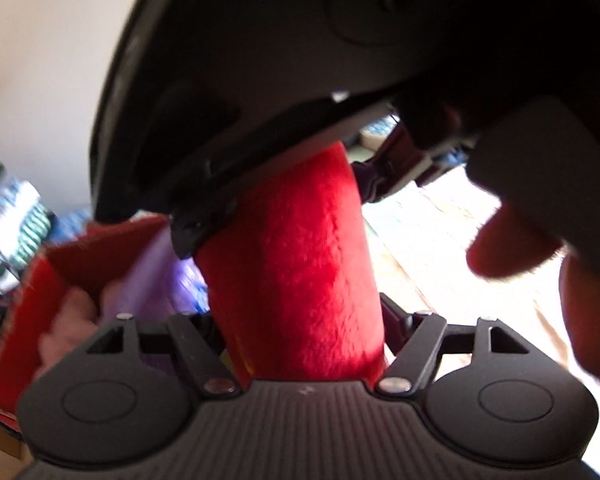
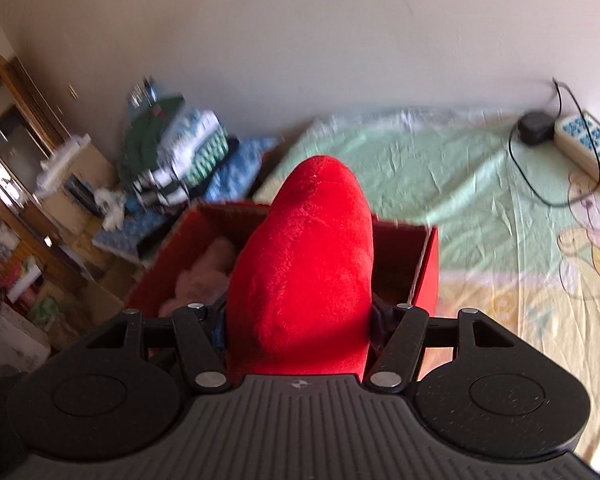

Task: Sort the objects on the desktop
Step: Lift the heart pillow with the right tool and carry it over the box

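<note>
The right tool (image 2: 298,316) is pinching a red soft toy (image 2: 304,272), which fills the gap between its two sides and sticks out ahead. The left tool (image 1: 296,320) is pinching a red soft toy (image 1: 296,272) too, and I think it is the same one, held from both ends, because the other black tool (image 1: 300,60) looms right over its far tip. The toy looks fluffy, squashy and light. It will bend and sag but not break. I think the best place to hold it is around its fat middle, squeezed well, since fur can slip. Just past the toy, partly under it, is an open red box (image 2: 424,256) with a pink soft toy (image 2: 204,276) inside. Beyond the box lies a green bed sheet (image 2: 420,168), with folded clothes (image 2: 180,148) to the box's left.
</note>
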The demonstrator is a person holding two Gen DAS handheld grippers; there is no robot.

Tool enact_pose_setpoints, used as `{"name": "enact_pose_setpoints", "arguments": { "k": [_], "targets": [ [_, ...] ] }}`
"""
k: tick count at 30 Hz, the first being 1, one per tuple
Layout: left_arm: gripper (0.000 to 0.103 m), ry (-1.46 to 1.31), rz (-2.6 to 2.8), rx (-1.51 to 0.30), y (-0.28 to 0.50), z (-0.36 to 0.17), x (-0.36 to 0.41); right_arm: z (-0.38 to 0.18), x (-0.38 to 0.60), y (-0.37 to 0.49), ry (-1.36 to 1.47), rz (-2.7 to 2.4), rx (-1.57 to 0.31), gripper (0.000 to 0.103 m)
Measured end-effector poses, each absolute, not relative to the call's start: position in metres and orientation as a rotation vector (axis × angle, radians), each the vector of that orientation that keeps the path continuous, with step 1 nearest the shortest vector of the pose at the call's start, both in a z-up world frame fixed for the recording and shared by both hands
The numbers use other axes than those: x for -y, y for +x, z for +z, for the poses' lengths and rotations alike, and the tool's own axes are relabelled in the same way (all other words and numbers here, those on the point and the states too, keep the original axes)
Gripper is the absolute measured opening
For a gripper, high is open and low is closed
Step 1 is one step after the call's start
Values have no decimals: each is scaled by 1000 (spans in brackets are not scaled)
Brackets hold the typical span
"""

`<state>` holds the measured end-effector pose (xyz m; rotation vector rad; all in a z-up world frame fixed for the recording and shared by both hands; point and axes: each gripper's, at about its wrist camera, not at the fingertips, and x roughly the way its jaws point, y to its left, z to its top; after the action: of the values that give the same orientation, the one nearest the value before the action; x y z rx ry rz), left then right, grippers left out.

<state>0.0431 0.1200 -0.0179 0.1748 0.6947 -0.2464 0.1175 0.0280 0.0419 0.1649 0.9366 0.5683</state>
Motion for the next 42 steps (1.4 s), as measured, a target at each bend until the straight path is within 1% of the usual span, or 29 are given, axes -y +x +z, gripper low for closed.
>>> {"name": "enact_pose_setpoints", "arguments": {
  "k": [3,5,6,11,12,14,15,16,18,20,23,25,27,30,31,32,33,36,37,38,40,42],
  "targets": [
    [74,157,-308,-717,40,-17,-128,35,-31,133,184,518,-1069,64],
    [81,143,-345,-721,38,-15,-134,31,-36,141,174,510,-1133,64],
    [82,135,-361,-725,38,-14,-137,30,-41,144,151,507,-1161,64],
    [81,68,-440,-783,43,-12,-150,4,-71,149,36,464,-1302,62],
    [80,69,-444,-782,43,-12,-151,1,-76,147,10,459,-1296,62],
    [85,69,-464,-769,40,-12,-155,5,-83,140,-46,459,-1247,62],
    [85,71,-476,-756,37,-9,-156,8,-86,135,-73,462,-1218,62],
    [86,71,-494,-740,34,-6,-157,13,-88,129,-100,470,-1185,65],
    [87,65,-529,-714,28,0,-161,21,-90,118,-151,471,-1131,68],
    [94,58,-546,-690,24,4,-164,31,-89,109,-191,456,-1080,73],
    [99,68,-550,-625,15,16,-171,45,-81,101,-198,427,-994,82],
    [100,86,-545,-581,10,24,-173,51,-72,101,-171,418,-959,84],
    [100,96,-537,-559,9,29,-176,57,-64,103,-127,379,-927,84],
    [100,101,-530,-545,12,33,-179,66,-41,113,66,346,-880,76],
    [100,103,-529,-547,15,33,-177,67,-35,118,126,333,-877,71],
    [100,108,-530,-549,18,32,-175,64,-33,125,155,317,-888,59],
    [100,117,-531,-553,21,30,-171,60,-32,130,178,304,-903,56],
    [97,150,-525,-585,43,28,-177,41,-34,143,234,316,-989,56],
    [97,153,-519,-600,46,26,-172,33,-37,143,239,318,-1026,51],
    [97,151,-511,-609,48,23,-176,27,-42,141,230,317,-1044,50],
    [97,147,-491,-615,49,14,-194,26,-57,134,174,313,-1011,49],
    [97,143,-472,-619,51,4,-197,28,-61,134,182,338,-1008,47]
  ]
}}
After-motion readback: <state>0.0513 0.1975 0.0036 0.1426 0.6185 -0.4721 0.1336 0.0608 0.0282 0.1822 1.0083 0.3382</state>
